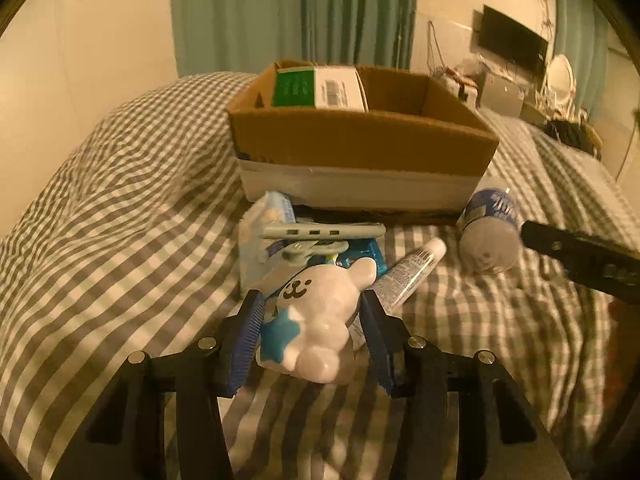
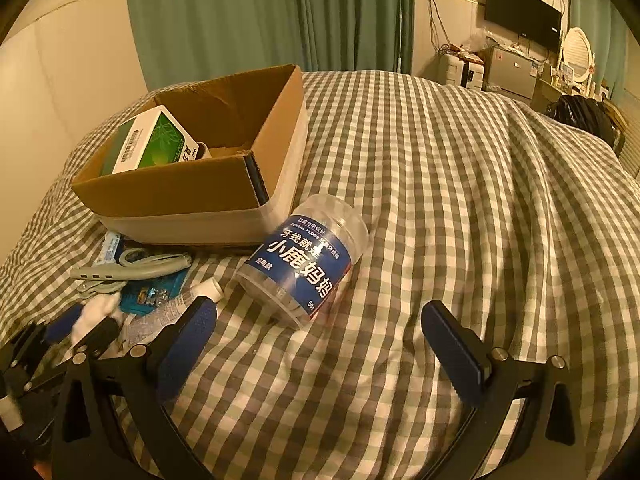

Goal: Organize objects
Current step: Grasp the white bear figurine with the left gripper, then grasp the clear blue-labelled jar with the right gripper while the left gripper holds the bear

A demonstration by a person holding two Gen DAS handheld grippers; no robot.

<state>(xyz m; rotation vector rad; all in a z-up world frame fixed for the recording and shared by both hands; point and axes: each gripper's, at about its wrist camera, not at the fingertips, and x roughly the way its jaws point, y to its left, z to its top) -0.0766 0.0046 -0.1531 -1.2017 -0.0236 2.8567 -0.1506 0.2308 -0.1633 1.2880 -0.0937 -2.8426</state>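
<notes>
My left gripper (image 1: 310,312) is shut on a white bunny figurine (image 1: 316,320) with a blue star, just above the checked bedspread. Behind it lie a grey cable hub (image 1: 320,232), a blue packet (image 1: 360,252), a white tube (image 1: 412,272) and a wipes pack (image 1: 260,216). A dental floss jar (image 2: 306,266) with a blue label lies on its side in front of my right gripper (image 2: 320,320), which is open and empty. The cardboard box (image 1: 360,140) holds a green and white carton (image 2: 156,144).
The checked bed (image 2: 460,200) spreads to the right. Green curtains (image 2: 260,12) hang behind. A TV (image 2: 520,12), a mirror (image 2: 576,54) and a cluttered desk stand at the far right. My right gripper's finger shows in the left wrist view (image 1: 580,256).
</notes>
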